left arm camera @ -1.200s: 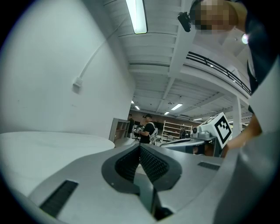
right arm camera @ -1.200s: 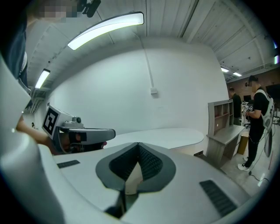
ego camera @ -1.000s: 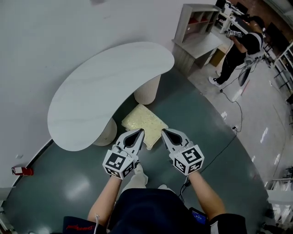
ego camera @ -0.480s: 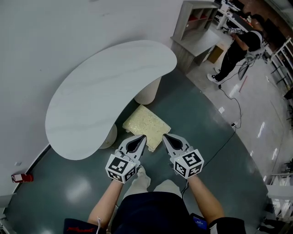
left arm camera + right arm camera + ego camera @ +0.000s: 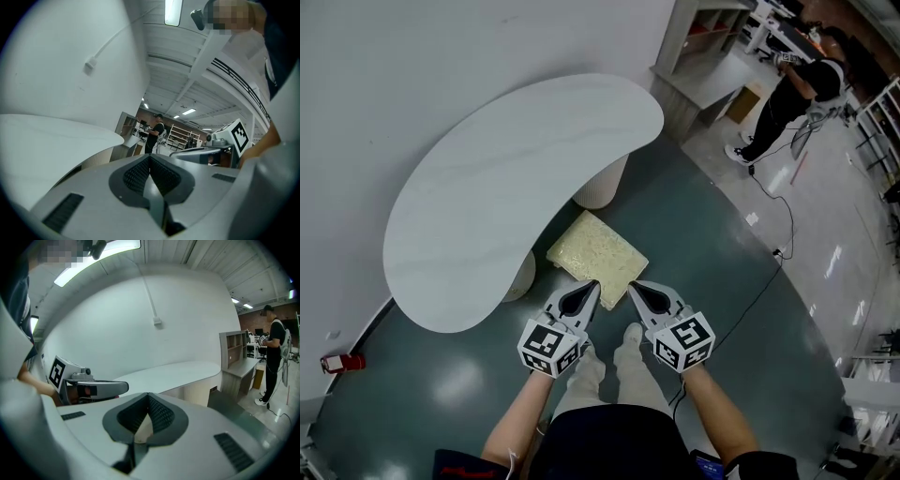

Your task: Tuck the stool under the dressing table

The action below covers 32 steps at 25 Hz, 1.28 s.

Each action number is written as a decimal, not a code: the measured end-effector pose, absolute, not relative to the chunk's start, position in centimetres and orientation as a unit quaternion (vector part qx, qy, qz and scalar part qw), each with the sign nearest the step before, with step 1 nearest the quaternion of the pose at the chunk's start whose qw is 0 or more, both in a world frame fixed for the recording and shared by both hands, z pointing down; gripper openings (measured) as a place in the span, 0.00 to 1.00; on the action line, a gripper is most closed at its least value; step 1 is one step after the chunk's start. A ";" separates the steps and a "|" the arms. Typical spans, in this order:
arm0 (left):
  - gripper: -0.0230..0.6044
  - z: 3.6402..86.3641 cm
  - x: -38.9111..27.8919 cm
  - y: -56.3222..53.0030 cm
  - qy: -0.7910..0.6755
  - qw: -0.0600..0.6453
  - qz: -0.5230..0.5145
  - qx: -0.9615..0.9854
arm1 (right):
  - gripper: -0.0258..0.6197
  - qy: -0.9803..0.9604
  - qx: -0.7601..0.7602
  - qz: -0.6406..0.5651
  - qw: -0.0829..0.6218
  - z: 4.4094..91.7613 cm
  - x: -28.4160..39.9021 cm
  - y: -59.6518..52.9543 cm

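Left gripper [image 5: 590,285] and right gripper [image 5: 633,287], closed and empty, by the cream stool [image 5: 597,255]. Lopsided pushing could jam it — against the ribbed pedestal [image 5: 602,186].

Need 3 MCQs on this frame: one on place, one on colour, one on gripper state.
1. The stool sits:
A) on the floor in front of the dressing table
B) on the tabletop
C) beside the far shelving

2. The stool's seat is:
A) red
B) black
C) pale yellow

3. The left gripper and right gripper are:
A) both open
B) both shut
C) one open, one shut

Answers:
1. A, the head view shows it at the table's edge.
2. C, the cushion looks pale yellow.
3. B, each gripper view shows its jaws together.
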State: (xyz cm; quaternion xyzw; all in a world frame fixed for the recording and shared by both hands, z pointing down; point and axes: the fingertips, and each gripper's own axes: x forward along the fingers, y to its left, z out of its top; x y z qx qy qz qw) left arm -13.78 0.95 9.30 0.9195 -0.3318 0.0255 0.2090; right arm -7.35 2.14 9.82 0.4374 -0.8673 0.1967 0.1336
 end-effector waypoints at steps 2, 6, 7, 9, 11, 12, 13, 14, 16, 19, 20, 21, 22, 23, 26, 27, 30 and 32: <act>0.05 10.1 -13.3 0.6 -0.337 0.213 0.029 0.916 | 0.05 -0.865 0.439 0.205 0.129 10.6 -6.6 1.8; 0.05 11.9 -12.7 0.0 -0.344 0.221 0.036 0.912 | 0.05 -0.862 0.439 0.217 0.129 12.4 -5.5 1.1; 0.05 12.2 -12.5 -0.1 -0.345 0.221 0.038 0.911 | 0.05 -0.862 0.439 0.218 0.129 12.7 -5.2 0.9; 0.05 12.9 -11.9 -0.1 -0.345 0.225 0.042 0.910 | 0.05 -0.861 0.439 0.222 0.129 13.2 -4.7 0.7; 0.05 13.8 -11.5 -0.1 -0.346 0.230 0.046 0.908 | 0.05 -0.860 0.439 0.227 0.128 14.0 -4.4 0.5; 0.05 14.4 -11.4 0.0 -0.346 0.233 0.049 0.907 | 0.05 -0.859 0.439 0.230 0.128 14.5 -4.4 0.6; 0.05 15.0 -11.3 0.0 -0.347 0.236 0.051 0.906 | 0.05 -0.858 0.438 0.233 0.129 15.0 -4.4 0.6; 0.05 15.6 -11.1 -0.1 -0.347 0.238 0.052 0.906 | 0.05 -0.858 0.438 0.235 0.131 15.6 -4.3 0.6; 0.05 16.6 -10.8 -0.2 -0.348 0.242 0.053 0.904 | 0.05 -0.857 0.437 0.240 0.133 16.5 -4.2 0.6; 0.05 17.7 -10.2 -0.4 -0.349 0.247 0.056 0.902 | 0.05 -0.853 0.436 0.250 0.138 17.8 -3.8 0.7; 0.05 18.1 -10.1 -0.5 -0.349 0.250 0.057 0.902 | 0.05 -0.852 0.437 0.253 0.139 18.3 -3.7 0.7; 0.05 18.6 -10.1 -0.5 -0.349 0.253 0.059 0.900 | 0.05 -0.850 0.439 0.257 0.140 18.9 -3.5 0.7; 0.05 19.2 -10.0 -0.5 -0.349 0.256 0.061 0.899 | 0.05 -0.848 0.441 0.260 0.140 19.5 -3.4 0.7; 0.05 19.8 -10.0 -0.5 -0.349 0.259 0.062 0.899 | 0.05 -0.846 0.443 0.262 0.140 20.1 -3.2 0.7; 0.05 21.3 -9.8 -0.6 -0.347 0.261 0.068 0.898 | 0.05 -0.842 0.447 0.267 0.142 21.8 -2.7 0.4; 0.05 21.8 -9.8 -0.7 -0.347 0.261 0.071 0.898 | 0.05 -0.840 0.448 0.270 0.142 22.3 -2.6 0.2; 0.05 22.8 -9.9 -1.0 -0.350 0.263 0.078 0.896 | 0.05 -0.835 0.452 0.278 0.143 23.5 -2.2 0.0; 0.05 23.4 -9.8 -1.1 -0.352 0.265 0.081 0.894 | 0.05 -0.833 0.453 0.283 0.144 24.2 -1.7 -0.1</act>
